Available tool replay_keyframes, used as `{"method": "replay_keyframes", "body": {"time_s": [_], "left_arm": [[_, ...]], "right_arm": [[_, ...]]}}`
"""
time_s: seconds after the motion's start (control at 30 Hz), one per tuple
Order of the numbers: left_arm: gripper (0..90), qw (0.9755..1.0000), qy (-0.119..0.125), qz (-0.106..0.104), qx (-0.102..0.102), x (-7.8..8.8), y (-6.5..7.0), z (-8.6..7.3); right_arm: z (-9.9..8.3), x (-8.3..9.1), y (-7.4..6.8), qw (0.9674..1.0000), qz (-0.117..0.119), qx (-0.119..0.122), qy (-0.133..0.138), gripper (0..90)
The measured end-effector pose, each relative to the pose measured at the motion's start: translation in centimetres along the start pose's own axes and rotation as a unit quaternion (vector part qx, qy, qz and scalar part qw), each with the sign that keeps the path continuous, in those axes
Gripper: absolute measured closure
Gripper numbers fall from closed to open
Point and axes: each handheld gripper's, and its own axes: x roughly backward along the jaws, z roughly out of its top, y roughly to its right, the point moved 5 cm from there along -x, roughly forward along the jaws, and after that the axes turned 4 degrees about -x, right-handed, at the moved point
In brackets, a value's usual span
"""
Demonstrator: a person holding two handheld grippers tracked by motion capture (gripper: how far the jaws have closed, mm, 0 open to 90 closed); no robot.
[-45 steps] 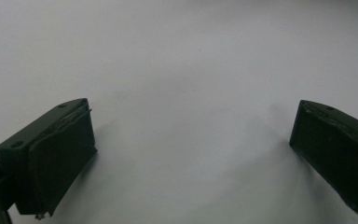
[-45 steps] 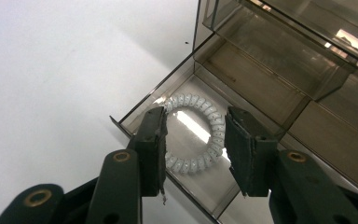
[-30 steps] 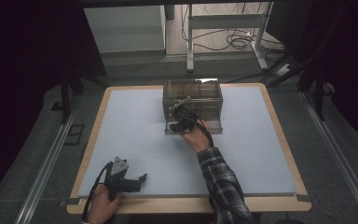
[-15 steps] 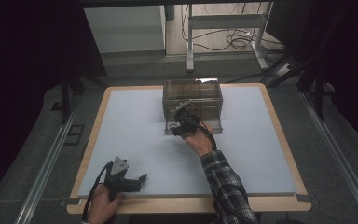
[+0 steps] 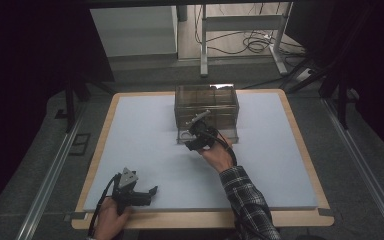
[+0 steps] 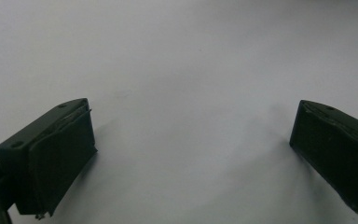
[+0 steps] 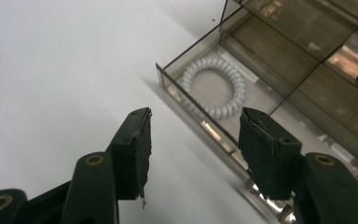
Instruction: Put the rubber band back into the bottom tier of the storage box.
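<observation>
High view: a pale table (image 5: 145, 135) carries a clear divided box (image 5: 207, 107) at its far middle. At the box's near edge the right gripper (image 7: 193, 140) hovers, jaws apart and empty, above a white coiled hair tie (image 7: 213, 86) in the box's near-left compartment. Near left, the left gripper (image 6: 191, 144) rests spread wide, empty.

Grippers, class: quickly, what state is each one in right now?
Left gripper: open, holding nothing, over the bare table.
Right gripper: open, holding nothing, beside the clear box.
</observation>
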Motion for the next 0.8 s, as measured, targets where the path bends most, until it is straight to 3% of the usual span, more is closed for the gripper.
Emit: {"method": "replay_keyframes", "body": {"time_s": [0.8], "left_arm": [[0.0, 1.0, 0.0, 0.0, 0.001, 0.0, 0.0, 0.0]], "right_arm": [[-3.2, 1.4, 0.3, 0.9998, 0.006, 0.005, -0.017, 31.7]]}}
